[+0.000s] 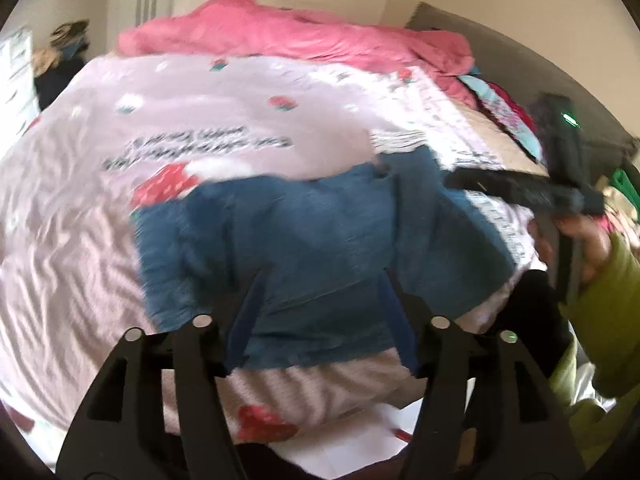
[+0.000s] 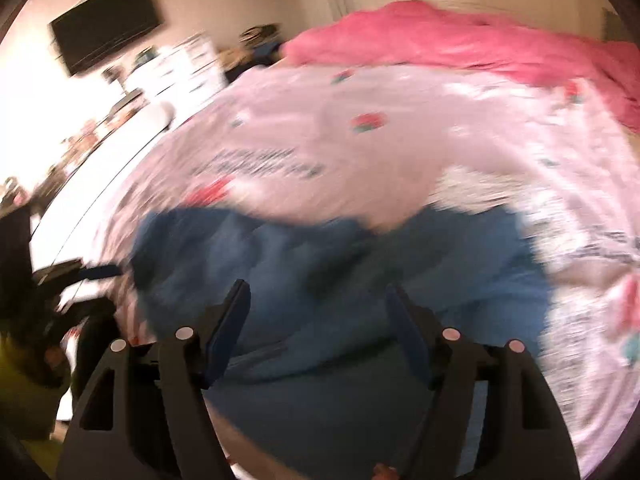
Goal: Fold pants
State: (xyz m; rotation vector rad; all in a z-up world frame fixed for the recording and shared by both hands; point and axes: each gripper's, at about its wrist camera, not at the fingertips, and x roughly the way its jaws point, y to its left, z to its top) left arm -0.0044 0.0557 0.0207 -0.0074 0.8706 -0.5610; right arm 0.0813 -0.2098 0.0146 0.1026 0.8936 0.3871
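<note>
Blue denim pants [image 1: 304,240] lie bunched in a folded heap on the pink printed bedsheet [image 1: 120,168], near the bed's front edge. My left gripper [image 1: 322,280] hovers over the pants with its jaws wide apart and nothing between them. My right gripper [image 2: 316,292] is also open and empty above the pants [image 2: 340,280]. In the left wrist view the right gripper [image 1: 456,178] reaches in from the right, held by a hand in a green sleeve, just past the pants' right edge. Both views are motion-blurred.
A crumpled pink duvet [image 1: 296,36] lies across the far end of the bed. Colourful clothes [image 1: 504,116] are piled at the right by a grey headboard [image 1: 520,64]. A wall TV [image 2: 108,24] and cluttered shelves [image 2: 120,100] stand left of the bed.
</note>
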